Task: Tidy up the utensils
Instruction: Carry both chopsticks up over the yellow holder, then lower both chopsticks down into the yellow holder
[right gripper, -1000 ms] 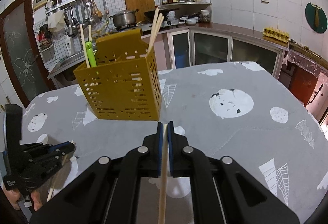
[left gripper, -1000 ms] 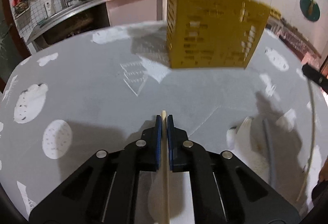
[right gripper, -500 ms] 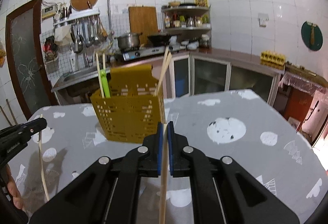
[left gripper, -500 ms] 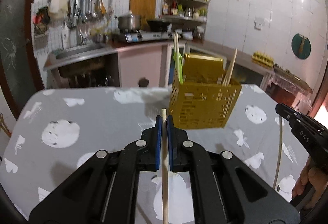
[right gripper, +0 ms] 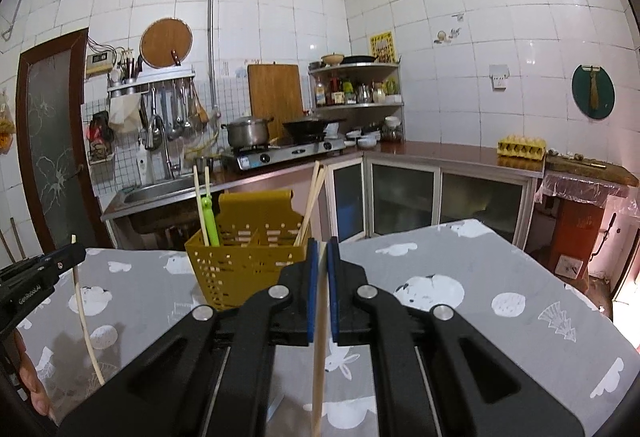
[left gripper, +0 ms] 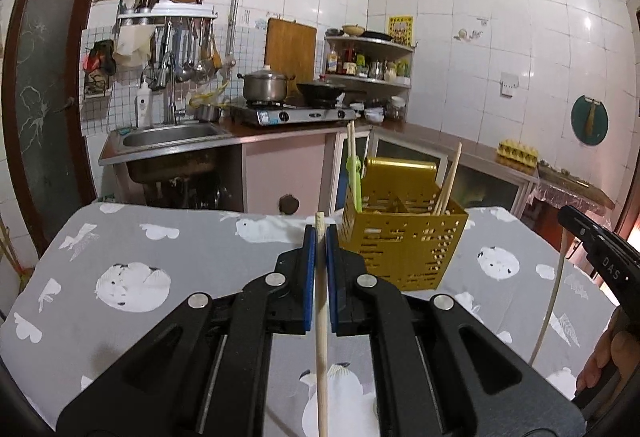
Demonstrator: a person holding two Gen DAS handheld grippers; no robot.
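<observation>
Left wrist view: the left hand-held gripper (left gripper: 318, 233) is clamped narrow on a single wooden chopstick (left gripper: 321, 337), whose shaft runs back between the blue pads (left gripper: 307, 277) toward the camera and whose tip pokes just past them. It hangs above the bench (left gripper: 160, 257), a little short of the yellow slotted utensil basket (left gripper: 400, 249) that stands toward the far edge. I'd judge the stick is held lengthwise so it can be tipped down into a compartment. The basket already holds a green utensil with pale sticks (left gripper: 352, 173) at its left end and more chopsticks (left gripper: 450, 181) at its right.

Right wrist view: the right hand-held gripper (right gripper: 319, 249) likewise pinches its own chopstick (right gripper: 318, 357) along the fingers, hovering close in front of the basket (right gripper: 240, 257), near its right compartment. Across the bench, the left hand-held gripper (right gripper: 48, 265) carries its stick (right gripper: 82, 309) hanging downward, well apart from the basket.
</observation>
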